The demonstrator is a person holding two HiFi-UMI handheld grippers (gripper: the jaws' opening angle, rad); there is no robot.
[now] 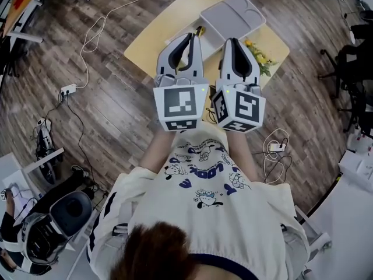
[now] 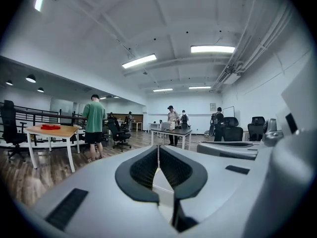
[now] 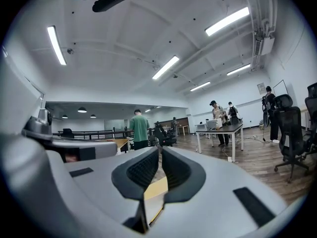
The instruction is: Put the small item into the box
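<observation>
In the head view a grey shallow box (image 1: 233, 15) lies at the far end of a small yellow table (image 1: 145, 48). A sprig of yellow flowers with green leaves (image 1: 260, 57) lies at the table's right, beside my right gripper (image 1: 233, 41). My left gripper (image 1: 194, 35) hangs over a white flat sheet (image 1: 173, 39); a small yellow and dark item (image 1: 201, 31) shows at its tip. Both grippers are held side by side above the table, level with the room. The left gripper (image 2: 158, 150) and the right gripper (image 3: 159, 152) are each shut, with nothing between the pads.
Cables and a power strip (image 1: 69, 89) lie on the wood floor left of the table, another cable coil (image 1: 277, 144) at the right. Office chairs (image 1: 349, 57) stand at the far right. A person in green (image 2: 94, 125) and others stand by distant tables (image 2: 173, 131).
</observation>
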